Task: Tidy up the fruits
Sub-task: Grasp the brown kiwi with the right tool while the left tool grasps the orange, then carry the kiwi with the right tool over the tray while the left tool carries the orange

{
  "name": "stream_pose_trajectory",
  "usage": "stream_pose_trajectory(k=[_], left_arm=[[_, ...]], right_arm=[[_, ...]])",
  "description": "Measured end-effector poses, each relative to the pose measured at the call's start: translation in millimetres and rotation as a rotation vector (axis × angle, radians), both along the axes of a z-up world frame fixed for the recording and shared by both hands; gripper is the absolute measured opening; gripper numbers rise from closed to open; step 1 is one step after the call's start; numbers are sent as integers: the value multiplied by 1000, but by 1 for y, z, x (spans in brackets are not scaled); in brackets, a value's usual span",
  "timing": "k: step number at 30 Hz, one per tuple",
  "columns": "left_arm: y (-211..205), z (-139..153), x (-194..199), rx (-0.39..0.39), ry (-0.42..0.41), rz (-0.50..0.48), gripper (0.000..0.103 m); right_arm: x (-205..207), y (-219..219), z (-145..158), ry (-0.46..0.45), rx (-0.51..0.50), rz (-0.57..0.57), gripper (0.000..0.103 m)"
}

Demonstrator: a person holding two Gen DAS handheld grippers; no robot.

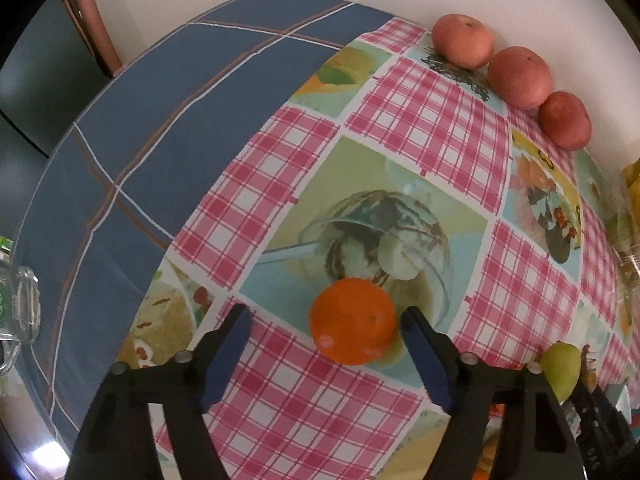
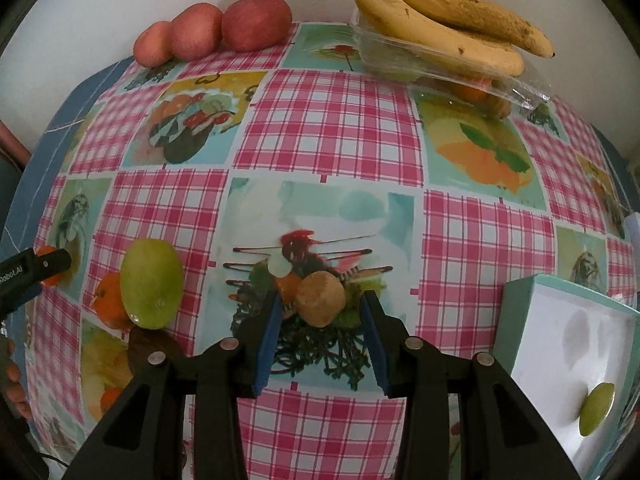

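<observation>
Down on the checked worktop [image 1: 420,120], the left gripper [image 1: 326,332] has its jaws apart around an orange [image 1: 353,322], one blue pad just beside the fruit, the other well clear. Likewise the right gripper [image 2: 320,320] straddles a brown kiwi [image 2: 321,298] with both pads short of it. Three red apples [image 1: 516,76] line the far edge, and a green pear [image 2: 152,283] lies near the kiwi.
</observation>
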State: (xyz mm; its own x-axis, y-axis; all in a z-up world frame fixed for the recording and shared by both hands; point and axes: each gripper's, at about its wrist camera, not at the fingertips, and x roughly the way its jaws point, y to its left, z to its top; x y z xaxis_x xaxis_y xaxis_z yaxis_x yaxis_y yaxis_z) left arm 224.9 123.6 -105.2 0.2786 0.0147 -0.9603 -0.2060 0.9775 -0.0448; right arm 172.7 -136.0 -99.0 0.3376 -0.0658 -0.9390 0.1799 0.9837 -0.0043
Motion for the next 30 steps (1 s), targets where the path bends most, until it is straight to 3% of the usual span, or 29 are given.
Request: stream_pose_trajectory(k=[6, 8, 9, 11, 14, 21, 30], left_arm=[[4, 2, -1, -15, -23, 13, 62], [5, 6, -2, -40, -34, 14, 45], [5, 8, -2, -53, -37, 18, 41], [7, 8, -2, -83, -39, 31, 41], [7, 10, -3, -108, -40, 34, 41], [5, 25, -11, -122, -65, 33, 41], [-13, 60, -42, -111, -118, -25, 41]], right_arm=[[-2, 3, 0, -14, -11, 2, 42], [-2, 3, 0, -15, -11, -1, 42], [-2, 2, 1, -17, -11, -3, 42], [-3, 0, 2, -20, -12, -8, 38], [-5, -3, 4, -24, -3, -20, 25], [-8, -7, 6, -28, 51, -34, 25], [-31, -16, 38, -69, 56, -46, 25]])
